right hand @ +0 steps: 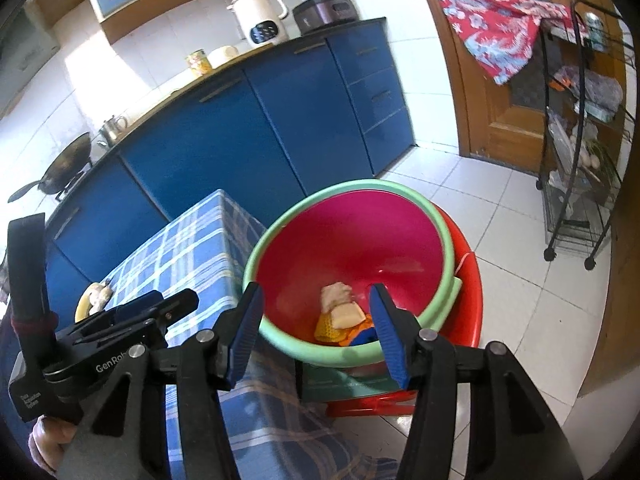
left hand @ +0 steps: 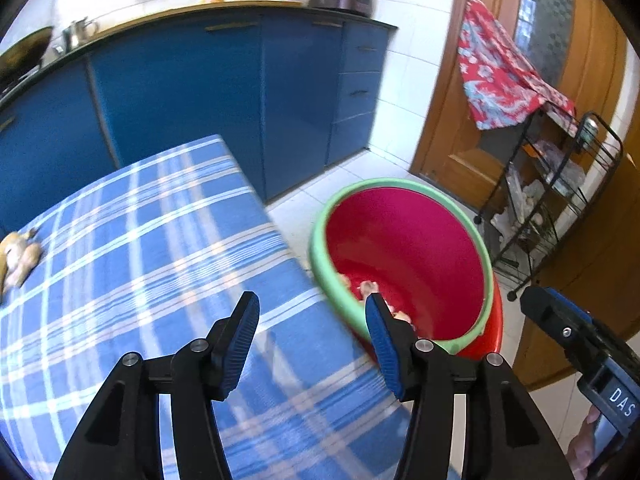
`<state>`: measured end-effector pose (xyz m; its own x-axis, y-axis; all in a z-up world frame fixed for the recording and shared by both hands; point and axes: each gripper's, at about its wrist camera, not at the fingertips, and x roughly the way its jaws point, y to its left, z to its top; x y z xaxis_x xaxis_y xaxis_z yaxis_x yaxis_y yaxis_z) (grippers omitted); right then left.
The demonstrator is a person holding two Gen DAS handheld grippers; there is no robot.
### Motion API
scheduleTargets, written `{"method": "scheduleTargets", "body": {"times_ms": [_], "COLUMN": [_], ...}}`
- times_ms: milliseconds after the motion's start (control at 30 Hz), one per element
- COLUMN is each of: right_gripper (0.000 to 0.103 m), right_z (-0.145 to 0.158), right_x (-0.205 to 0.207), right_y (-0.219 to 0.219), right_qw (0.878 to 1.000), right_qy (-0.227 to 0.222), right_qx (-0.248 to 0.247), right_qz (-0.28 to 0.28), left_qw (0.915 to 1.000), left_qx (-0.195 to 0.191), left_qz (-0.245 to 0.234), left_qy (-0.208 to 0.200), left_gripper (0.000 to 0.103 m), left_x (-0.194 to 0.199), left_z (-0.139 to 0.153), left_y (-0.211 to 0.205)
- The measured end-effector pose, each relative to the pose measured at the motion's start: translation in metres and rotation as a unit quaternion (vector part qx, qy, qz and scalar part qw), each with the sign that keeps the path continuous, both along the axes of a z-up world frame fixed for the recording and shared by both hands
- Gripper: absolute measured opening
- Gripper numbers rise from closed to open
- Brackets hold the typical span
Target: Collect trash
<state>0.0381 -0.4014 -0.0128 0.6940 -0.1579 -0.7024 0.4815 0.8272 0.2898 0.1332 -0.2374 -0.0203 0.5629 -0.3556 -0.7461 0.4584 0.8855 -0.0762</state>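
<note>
Both grippers, left [left hand: 312, 344] and right [right hand: 316, 332], are spread and empty. Peels [left hand: 18, 256] at frame left look soft, light; pinch mid-clump, carry to bin [left hand: 320, 220].

Both wrist cameras look forward and down, side by side; both catch the basin [left hand: 400, 240] [right hand: 352, 240], table edge [left hand: 160, 240] [right hand: 192, 248], and, slightly blurred, blue cabinets [left hand: 192, 92] [right hand: 224, 140].

Upper frame, I note blue cabinets [left hand: 180, 92] carrying a white kettle [right hand: 262, 20] and dark cooker [right hand: 326, 10]. At right, a floral cloth [left hand: 500, 80] drapes over a wire rack [right hand: 580, 160].
</note>
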Motion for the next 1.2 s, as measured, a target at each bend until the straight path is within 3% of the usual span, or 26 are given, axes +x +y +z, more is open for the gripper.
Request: {"method": "scheduleTargets", "body": {"times_ms": [367,567,700,1200], "right_gripper": [0.068,0.072,0.082,0.082], "right_z": [0.021,0.028,0.033,0.05], "right_x": [-0.003,-0.005,-0.007,-0.02], "right_y": [0.051,0.077,0.093,0.13], "right_qw": [0.998,0.997,0.995,0.991], "right_qy": [-0.017,-0.02,-0.021,-0.037], "right_qx": [-0.019,-0.032,-0.04,-0.055], "right_qz": [0.051,0.074,0.085,0.115], "left_qw": [0.9975,0.9942,0.9919,0.9836], "left_qx": [-0.01,-0.016,-0.021,-0.027], "left_qz": [0.067,0.103,0.122,0.17], "left_qy": [-0.018,-0.025,-0.03,-0.053], "left_gripper": [0.073,0.073,0.073,0.074], "left_x": [-0.022,-0.034,-0.043,-0.082], "left_z": [0.021,0.03,0.035,0.056], "left_y": [0.061,0.089,0.107,0.153]}}
